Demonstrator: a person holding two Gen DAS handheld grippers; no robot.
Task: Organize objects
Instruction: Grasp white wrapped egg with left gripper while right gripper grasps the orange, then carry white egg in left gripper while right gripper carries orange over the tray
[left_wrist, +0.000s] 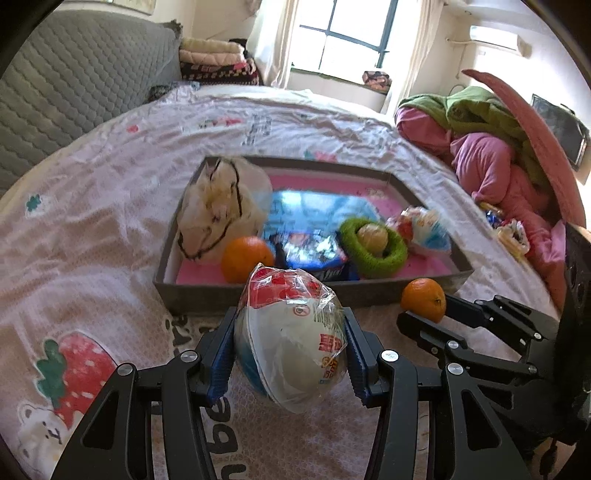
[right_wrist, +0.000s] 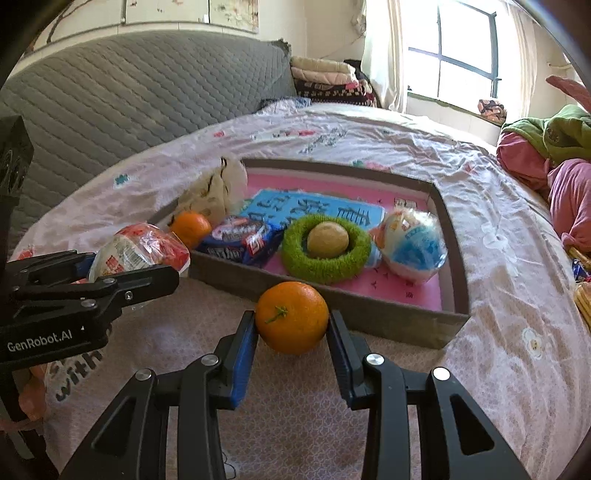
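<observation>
We have both jaws closed on something: the left gripper (left_wrist: 291, 354) clamps a wrapped bowl (left_wrist: 291, 332) between its blue pads, and the right gripper (right_wrist: 291, 332) pinches an orange (right_wrist: 291, 316) at its widest part. Just ahead of both sets of fingertips lies the near wall of the tray (right_wrist: 369, 317), already holding another orange (right_wrist: 190, 228), a dark snack bag (right_wrist: 240, 240), a green ring (right_wrist: 327, 248) with a round fruit inside, and a second wrapped bowl (right_wrist: 410, 247).

To do this well, we judge that each load must clear the tray wall before travelling forward, so we lift first, then carry. The bowl's plastic wrap looks slippery, so we keep the grip firm and the wrist level. For the orange, the free pink floor ahead and right of the jaws, in front of the second bowl, seems the best spot. We should release low, because an orange will roll. The grippers sit close together, so we move them one at a time.
</observation>
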